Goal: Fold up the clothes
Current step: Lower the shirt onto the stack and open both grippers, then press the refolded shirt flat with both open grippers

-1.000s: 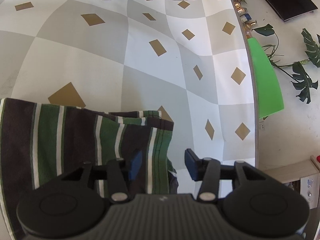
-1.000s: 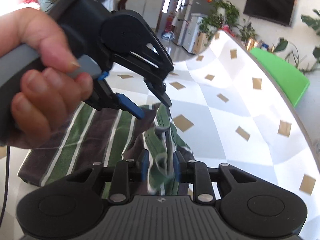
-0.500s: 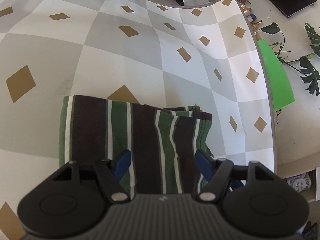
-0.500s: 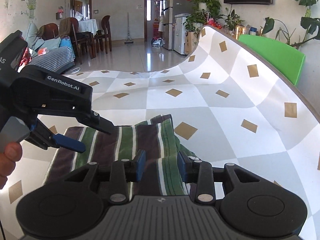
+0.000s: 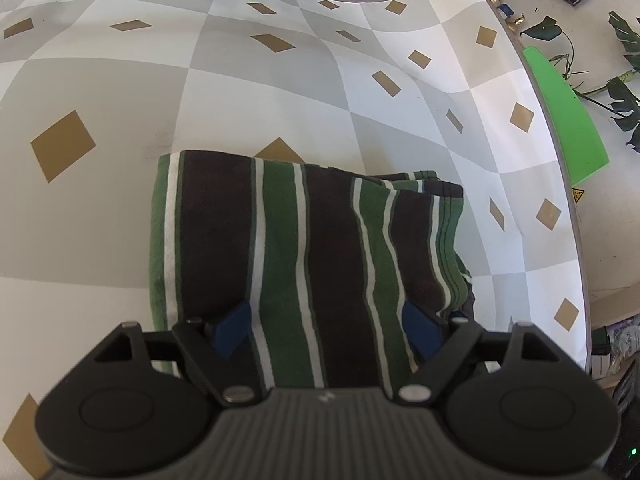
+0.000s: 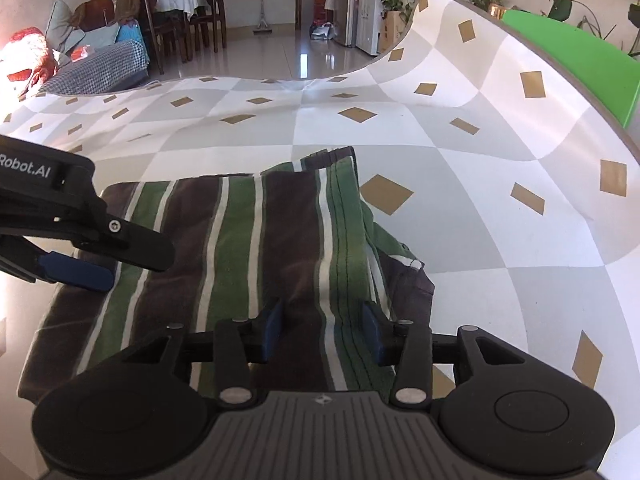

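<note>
A folded garment (image 5: 312, 248) with green, dark brown and white stripes lies flat on the checkered tablecloth (image 5: 240, 92). My left gripper (image 5: 325, 332) hangs over its near edge. Its jaws are opening wide, the cloth lies under the gap, and the blue pads (image 5: 230, 332) do not press on it. In the right wrist view the same garment (image 6: 260, 240) fills the middle. My right gripper (image 6: 323, 330) sits over its near right part, jaws opening, with cloth below and no pinch. The left gripper (image 6: 128, 266) shows there at the garment's left edge.
The table's right edge (image 5: 576, 216) curves close to the garment, with a green chair (image 5: 568, 120) just beyond it. Leafy plants (image 5: 624, 100) stand past the chair. Dining chairs (image 6: 176, 24) and a sofa (image 6: 96, 68) are far behind the table.
The right gripper has let go of the bunched fold it held and its pads have parted. The garment now lies flat. The left gripper has opened wider and moved over the garment.
</note>
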Motion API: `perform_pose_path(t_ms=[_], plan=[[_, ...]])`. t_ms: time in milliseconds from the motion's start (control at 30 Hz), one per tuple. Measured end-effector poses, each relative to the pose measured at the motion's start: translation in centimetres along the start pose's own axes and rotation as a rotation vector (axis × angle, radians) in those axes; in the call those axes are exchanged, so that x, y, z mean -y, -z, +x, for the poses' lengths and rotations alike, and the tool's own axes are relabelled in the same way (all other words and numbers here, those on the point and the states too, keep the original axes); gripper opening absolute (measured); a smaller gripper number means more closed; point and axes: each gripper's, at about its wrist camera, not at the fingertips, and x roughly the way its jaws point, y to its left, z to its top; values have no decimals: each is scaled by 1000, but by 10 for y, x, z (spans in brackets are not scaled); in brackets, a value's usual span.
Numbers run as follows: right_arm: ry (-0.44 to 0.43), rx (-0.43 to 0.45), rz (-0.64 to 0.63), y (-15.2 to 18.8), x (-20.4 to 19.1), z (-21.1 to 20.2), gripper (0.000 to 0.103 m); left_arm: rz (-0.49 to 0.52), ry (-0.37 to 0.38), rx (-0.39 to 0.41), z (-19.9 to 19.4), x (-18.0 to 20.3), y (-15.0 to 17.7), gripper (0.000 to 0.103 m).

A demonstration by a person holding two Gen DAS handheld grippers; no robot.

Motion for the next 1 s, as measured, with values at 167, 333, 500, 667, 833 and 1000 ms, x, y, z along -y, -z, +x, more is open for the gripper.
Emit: perform_pose_path(t_ms=[167,333,500,667,833,1000], plan=[[5,-1,30,2,2,0,46,152,-57,0,6,19,10,97],[18,-6,51,1,-2,-1,47,209,-84,3,5,25,17,100],[19,-20,62,-1,-9,0,49,147,-63,10,-3,12,15,100],[3,-31,42,-3,-25,1,50,138,-88,12,-12,2,16,100],[-37,-36,17,-3,-47,2,52,132,-124,10,-22,-16,15,103],[-64,-54,-12,-7,-72,6,54,119,-148,-6,-33,-37,7,103]])
